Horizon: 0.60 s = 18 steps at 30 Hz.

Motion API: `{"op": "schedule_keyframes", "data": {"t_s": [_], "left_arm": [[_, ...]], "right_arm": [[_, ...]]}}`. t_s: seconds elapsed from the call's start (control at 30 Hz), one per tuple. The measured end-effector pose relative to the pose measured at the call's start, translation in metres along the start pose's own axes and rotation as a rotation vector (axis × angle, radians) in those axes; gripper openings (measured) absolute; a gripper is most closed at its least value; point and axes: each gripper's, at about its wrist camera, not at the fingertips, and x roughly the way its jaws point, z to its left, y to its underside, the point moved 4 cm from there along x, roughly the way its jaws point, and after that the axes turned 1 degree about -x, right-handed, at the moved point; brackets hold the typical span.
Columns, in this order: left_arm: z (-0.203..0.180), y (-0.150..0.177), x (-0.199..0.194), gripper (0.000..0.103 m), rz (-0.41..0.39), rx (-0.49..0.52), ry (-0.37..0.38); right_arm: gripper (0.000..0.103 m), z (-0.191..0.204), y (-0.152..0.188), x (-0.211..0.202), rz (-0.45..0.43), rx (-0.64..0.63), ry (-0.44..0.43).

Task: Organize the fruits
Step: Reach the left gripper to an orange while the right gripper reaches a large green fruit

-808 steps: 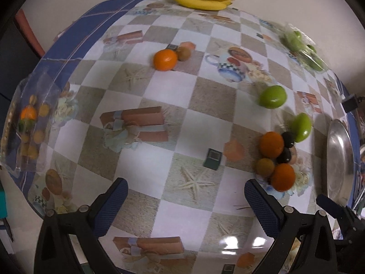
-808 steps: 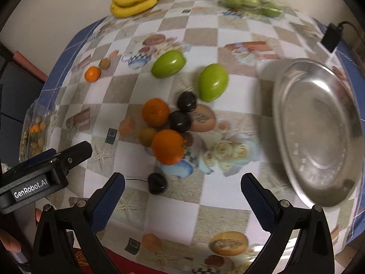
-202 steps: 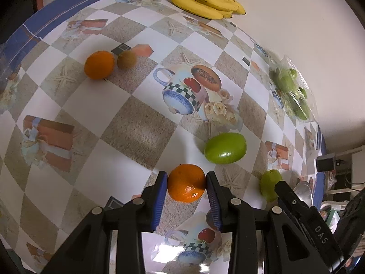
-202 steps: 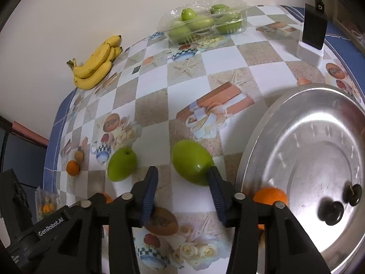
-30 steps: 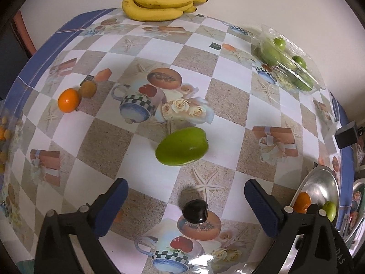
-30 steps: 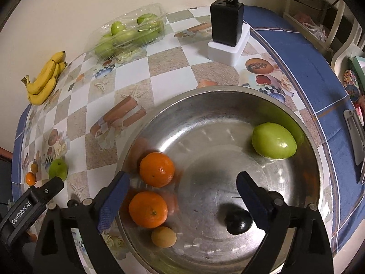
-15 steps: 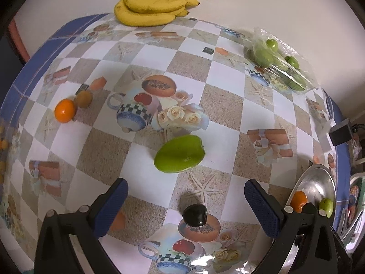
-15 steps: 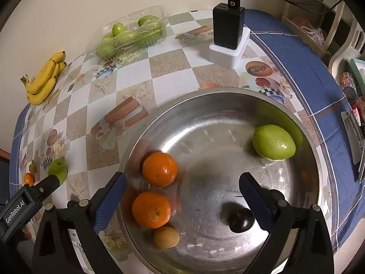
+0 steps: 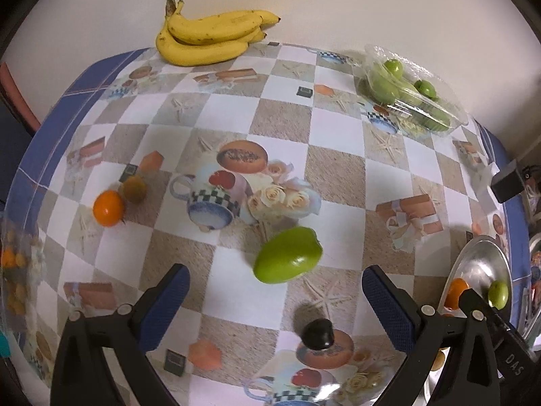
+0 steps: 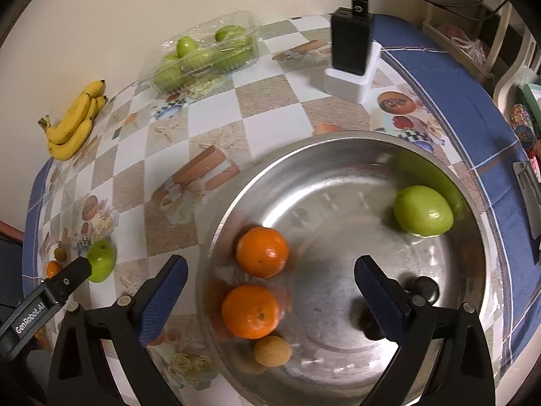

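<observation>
The left tongs (image 9: 274, 308) stand spread wide and empty above the counter (image 9: 280, 121), which wears a checkered cloth printed with cups and starfish; between and just beyond their pads lies a green mango (image 9: 287, 254), and nearer the camera a small dark fruit (image 9: 317, 333) sits on a printed saucer; off to the left an orange (image 9: 108, 208) touches a small brownish fruit (image 9: 134, 188); a bunch of bananas (image 9: 209, 37) lies at the far edge by the wall, and a clear plastic box of green fruit (image 9: 410, 96) sits to the far right.

The right tongs (image 10: 268, 297) are likewise released, holding nothing, and hang over a steel tray (image 10: 338, 155); in the tray lie two oranges (image 10: 262, 252), one before the other, a small yellow-brown fruit (image 10: 272, 351) touching the nearer one, and a green mango in the tray (image 10: 422, 210) by the far right rim; a black charger (image 10: 351, 45) stands on a white block behind the tray.

Two dark fruits (image 10: 426, 287) in the tray are partly hidden behind the right pad; in the left view the tray is cut off by the frame edge and the other tool's body; a plastic pack at the far left edge is too blurred to read.
</observation>
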Motion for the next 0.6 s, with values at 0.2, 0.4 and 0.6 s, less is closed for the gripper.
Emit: {"op": "schedule_keyframes", "data": {"t_s": [0.2, 0.4, 0.6], "left_arm": [[0.022, -0.012, -0.007, 0.103, -0.027, 0.007, -0.001], [0.051, -0.024, -0.017, 0.103, -0.057, -0.002, -0.021], [0.076, -0.029, -0.026, 0.103, -0.083, 0.013, -0.061]], "right_arm": [[0.099, 0.020, -0.003, -0.004, -0.019, -0.033, -0.026], [0.099, 0.040, -0.004, -0.010, -0.040, -0.056, -0.052], [0.099, 0.067, -0.001, -0.014, -0.036, -0.101, -0.093]]}}
